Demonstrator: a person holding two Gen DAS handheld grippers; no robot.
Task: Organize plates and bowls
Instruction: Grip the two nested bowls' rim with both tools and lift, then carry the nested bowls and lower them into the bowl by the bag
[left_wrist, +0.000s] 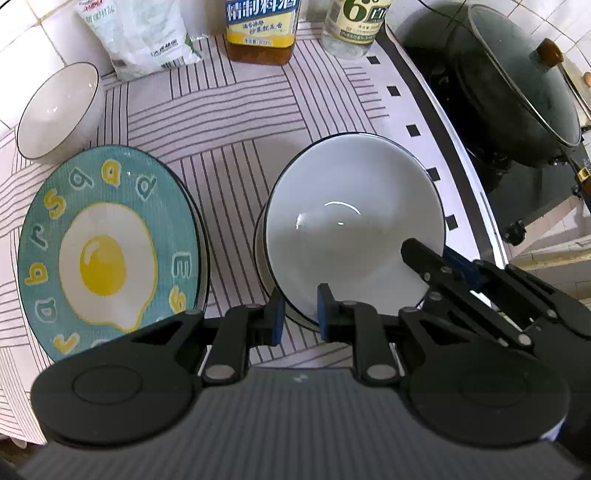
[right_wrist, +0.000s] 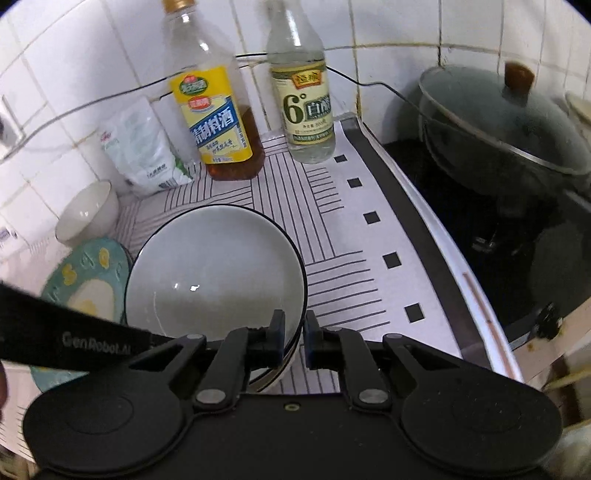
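Observation:
A large grey-white bowl with a dark rim (left_wrist: 351, 221) (right_wrist: 218, 266) sits on the striped mat, apparently stacked on another bowl. My left gripper (left_wrist: 301, 314) straddles its near rim, one finger inside and one outside, with a visible gap. My right gripper (right_wrist: 293, 339) grips the bowl's right rim, jaws closed on it; it also shows in the left wrist view (left_wrist: 436, 266). A teal plate with a fried-egg picture (left_wrist: 107, 251) (right_wrist: 85, 288) lies left of the bowl. A small white bowl (left_wrist: 59, 110) (right_wrist: 88, 214) stands at the back left.
A salt bag (right_wrist: 140, 147), a cooking-wine bottle (right_wrist: 218, 118) and a vinegar bottle (right_wrist: 306, 103) stand along the tiled wall. A black wok with a glass lid (right_wrist: 509, 129) sits on the stove to the right, past the mat's edge (right_wrist: 406, 221).

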